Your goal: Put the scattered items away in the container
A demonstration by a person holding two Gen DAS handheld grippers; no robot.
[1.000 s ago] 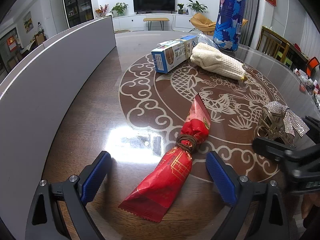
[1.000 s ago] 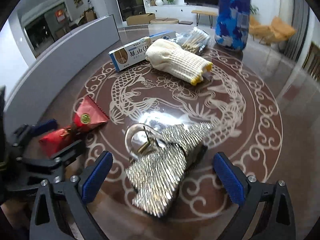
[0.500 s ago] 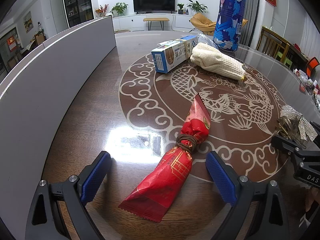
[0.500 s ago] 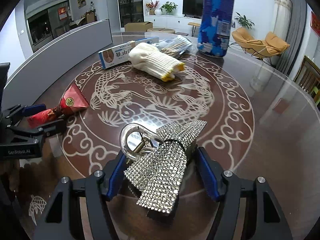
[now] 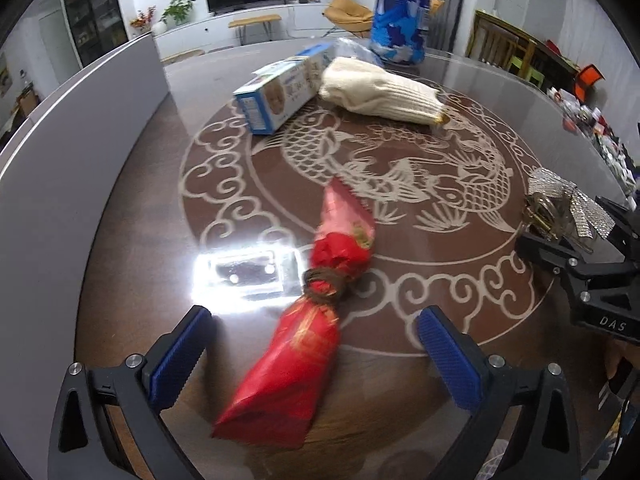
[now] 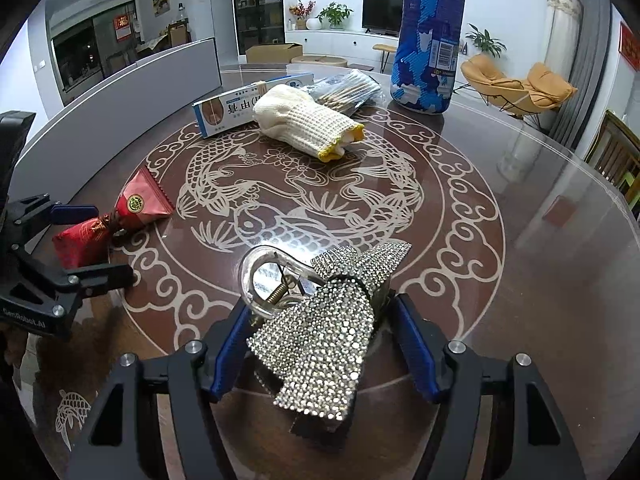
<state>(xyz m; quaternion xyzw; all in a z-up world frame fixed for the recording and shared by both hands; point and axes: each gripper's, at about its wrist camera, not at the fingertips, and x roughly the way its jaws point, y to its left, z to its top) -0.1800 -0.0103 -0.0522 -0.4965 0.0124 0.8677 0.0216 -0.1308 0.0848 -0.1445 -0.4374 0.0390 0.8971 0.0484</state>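
Note:
A red snack packet tied at its middle lies on the round table between the blue pads of my open left gripper; it also shows in the right wrist view. My right gripper is shut on a rhinestone bow hair clip, held above the table; the clip also shows at the right of the left wrist view. A blue-and-white box, a cream knit glove and a clear bag of sticks lie at the far side.
A tall blue patterned cylinder stands behind the glove. A grey curved wall runs along the table's left edge. The table has a glass top with a fish pattern. Chairs stand beyond the right edge.
My right gripper closed on the rhinestone clip and lifted it. My left gripper tilted and shifted slightly around the red packet, which stays on the table.

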